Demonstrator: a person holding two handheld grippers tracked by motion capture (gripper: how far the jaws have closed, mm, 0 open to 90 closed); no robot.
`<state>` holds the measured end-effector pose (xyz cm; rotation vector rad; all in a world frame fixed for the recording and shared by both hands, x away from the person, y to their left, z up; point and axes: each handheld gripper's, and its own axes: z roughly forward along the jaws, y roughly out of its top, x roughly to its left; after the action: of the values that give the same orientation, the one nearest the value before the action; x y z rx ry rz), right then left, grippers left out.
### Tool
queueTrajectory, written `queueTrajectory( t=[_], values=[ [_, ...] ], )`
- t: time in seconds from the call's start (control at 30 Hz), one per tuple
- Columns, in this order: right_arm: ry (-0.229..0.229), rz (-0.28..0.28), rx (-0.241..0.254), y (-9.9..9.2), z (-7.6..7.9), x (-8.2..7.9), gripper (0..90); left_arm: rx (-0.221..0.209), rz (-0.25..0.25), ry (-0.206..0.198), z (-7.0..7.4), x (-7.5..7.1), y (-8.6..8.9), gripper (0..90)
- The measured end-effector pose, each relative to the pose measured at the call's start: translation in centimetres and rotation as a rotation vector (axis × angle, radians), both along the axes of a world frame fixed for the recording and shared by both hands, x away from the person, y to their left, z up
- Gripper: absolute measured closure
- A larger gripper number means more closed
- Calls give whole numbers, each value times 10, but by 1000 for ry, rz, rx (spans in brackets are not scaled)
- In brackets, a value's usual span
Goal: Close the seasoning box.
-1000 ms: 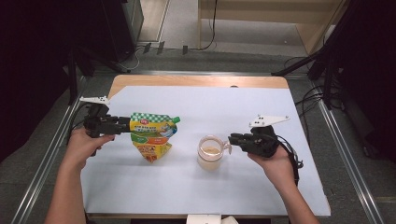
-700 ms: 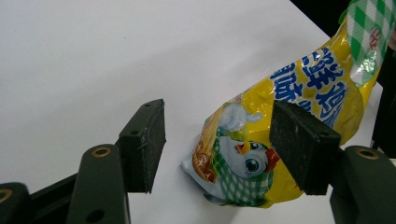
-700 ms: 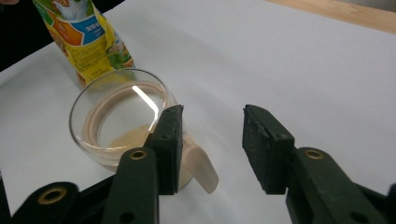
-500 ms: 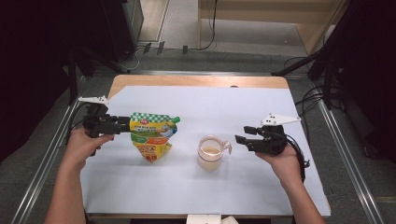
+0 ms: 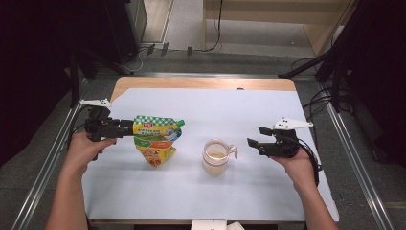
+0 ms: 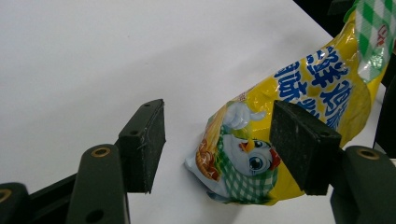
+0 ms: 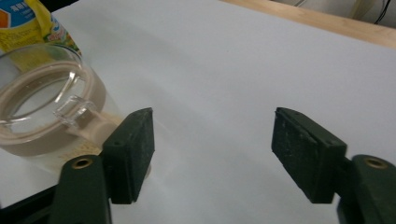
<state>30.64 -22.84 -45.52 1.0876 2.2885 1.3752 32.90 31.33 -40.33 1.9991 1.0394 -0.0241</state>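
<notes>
I have the left gripper holding level over the left part of the white sheet that covers the table, and from the high view its tips meet the green-checked top of the yellow pouch. Looking along that gripper's own jaws, I see them standing well apart with the pouch hanging between and beyond them, its lower corner down on the sheet; the right-hand pad overlaps the pouch's printed face, but I cannot tell whether it presses on the foil, and the left-hand pad is plainly clear of it, so this is no clamp. The pouch leans, its top raised toward the gripper and its bottom resting on the sheet. On my other side, the right gripper sits just to the right of the clear glass cup, apart from it, with its tips pointing at the cup's handle. Its jaws have just been opening and now stand wide, with nothing but bare sheet between them; the cup, with a pale brownish layer in it, lies off beyond the left-hand jaw, its handle turned toward me. Cup and pouch stand near each other in the middle of the sheet, not touching.
</notes>
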Motion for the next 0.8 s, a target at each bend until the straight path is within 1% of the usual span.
queueTrajectory(
  t=[0.13,0.2,0.5,0.53,0.6,0.63,0.7,0.8],
  values=[
    [-22,-4,-35,-3,-4,1,284,2,4,0,0,0,1,369],
    [-12,-12,-51,-6,-7,2,280,0,6,0,0,0,1,369],
    [10,-57,-53,-13,-14,8,277,3,9,4,-1,0,1,365],
    [9,-56,-56,-13,-15,8,275,0,9,8,-2,0,1,364],
    [24,-52,-56,-14,-16,9,224,5,14,9,-3,1,1,362],
    [35,-45,-51,-15,-17,10,220,1,19,11,-3,1,1,362],
    [42,-44,-58,-15,-18,10,220,-1,29,18,-4,2,2,362],
    [47,-41,-66,-15,-19,11,221,-3,39,16,-4,1,2,361]
  ],
)
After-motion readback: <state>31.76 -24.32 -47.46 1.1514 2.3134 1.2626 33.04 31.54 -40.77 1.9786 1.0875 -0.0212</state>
